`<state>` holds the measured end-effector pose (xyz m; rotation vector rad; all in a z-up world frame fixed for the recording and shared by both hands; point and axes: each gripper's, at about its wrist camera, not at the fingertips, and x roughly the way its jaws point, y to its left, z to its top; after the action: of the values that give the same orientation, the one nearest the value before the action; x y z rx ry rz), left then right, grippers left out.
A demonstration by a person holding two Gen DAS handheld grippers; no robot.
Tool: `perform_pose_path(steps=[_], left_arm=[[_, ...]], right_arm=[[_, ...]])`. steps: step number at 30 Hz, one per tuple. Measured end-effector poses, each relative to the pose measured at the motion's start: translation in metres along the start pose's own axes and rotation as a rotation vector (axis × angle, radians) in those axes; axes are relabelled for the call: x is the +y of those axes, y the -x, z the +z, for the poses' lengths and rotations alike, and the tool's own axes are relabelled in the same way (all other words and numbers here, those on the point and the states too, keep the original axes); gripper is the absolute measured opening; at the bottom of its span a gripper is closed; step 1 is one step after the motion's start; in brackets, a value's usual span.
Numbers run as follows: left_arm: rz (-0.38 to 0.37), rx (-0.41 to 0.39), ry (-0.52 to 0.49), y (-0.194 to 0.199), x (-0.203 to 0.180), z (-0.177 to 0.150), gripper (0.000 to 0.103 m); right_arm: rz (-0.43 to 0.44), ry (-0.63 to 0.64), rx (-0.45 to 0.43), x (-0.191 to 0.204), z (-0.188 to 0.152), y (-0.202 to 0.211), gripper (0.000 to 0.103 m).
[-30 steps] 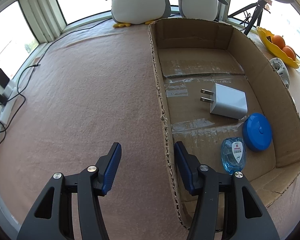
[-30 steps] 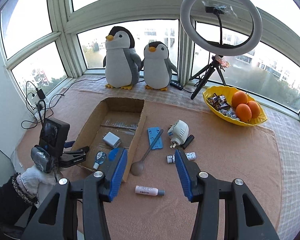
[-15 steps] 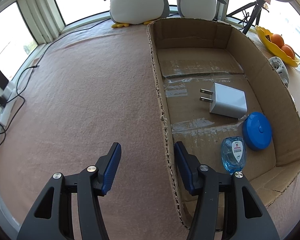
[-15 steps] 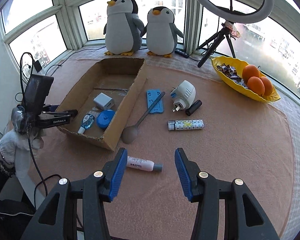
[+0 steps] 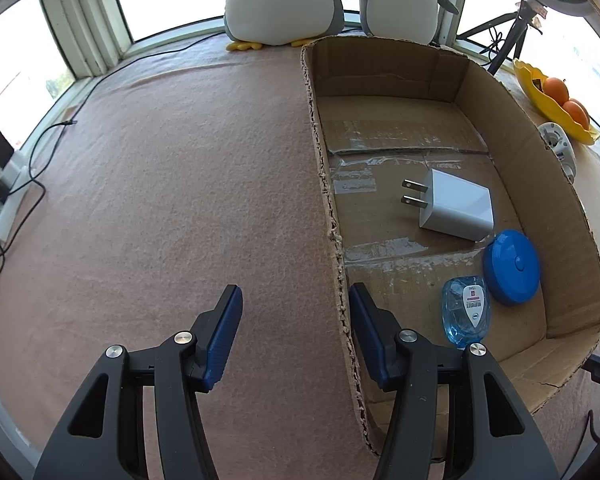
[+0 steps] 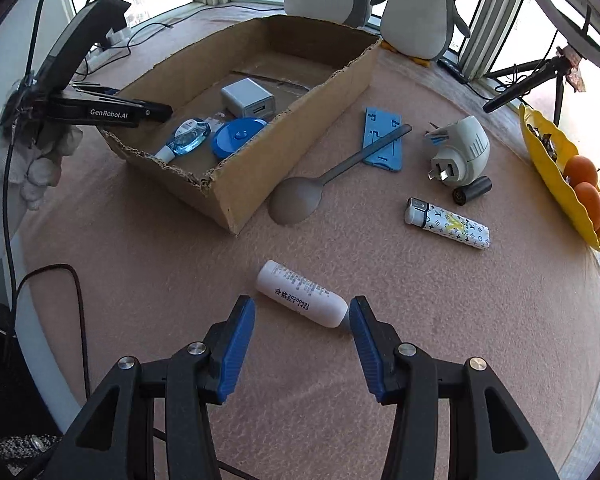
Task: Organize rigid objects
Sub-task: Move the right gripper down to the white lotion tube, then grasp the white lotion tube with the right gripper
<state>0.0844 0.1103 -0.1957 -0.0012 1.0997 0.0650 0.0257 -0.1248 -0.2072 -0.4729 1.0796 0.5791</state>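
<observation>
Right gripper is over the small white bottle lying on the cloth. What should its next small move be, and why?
Probably lower a little further and close. The right gripper has open jaws, and the white bottle lies just beyond the fingertips, with only its capped end reaching the gap and no pad touching it. The cardboard box already holds three items.

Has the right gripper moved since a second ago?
Yes. The right gripper has come down toward the mat; the white bottle, once far below, now lies just ahead of its open fingers.
</observation>
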Motion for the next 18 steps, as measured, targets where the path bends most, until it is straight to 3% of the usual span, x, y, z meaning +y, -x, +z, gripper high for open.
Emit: perform_pose_path(steps=[3, 11, 18], left_arm=[[-0.008, 0.005, 0.012, 0.0, 0.002, 0.001, 0.055], [-0.012, 0.006, 0.029, 0.0, 0.003, 0.0, 0.056], [-0.007, 0.005, 0.026, 0.0, 0.003, 0.0, 0.056]], right_arm=[[-0.029, 0.057, 0.009, 0.007, 0.003, -0.008, 0.045], [-0.011, 0.067, 0.028, 0.002, 0.016, -0.02, 0.044], [0.024, -0.005, 0.03, -0.014, 0.022, -0.023, 0.025]])
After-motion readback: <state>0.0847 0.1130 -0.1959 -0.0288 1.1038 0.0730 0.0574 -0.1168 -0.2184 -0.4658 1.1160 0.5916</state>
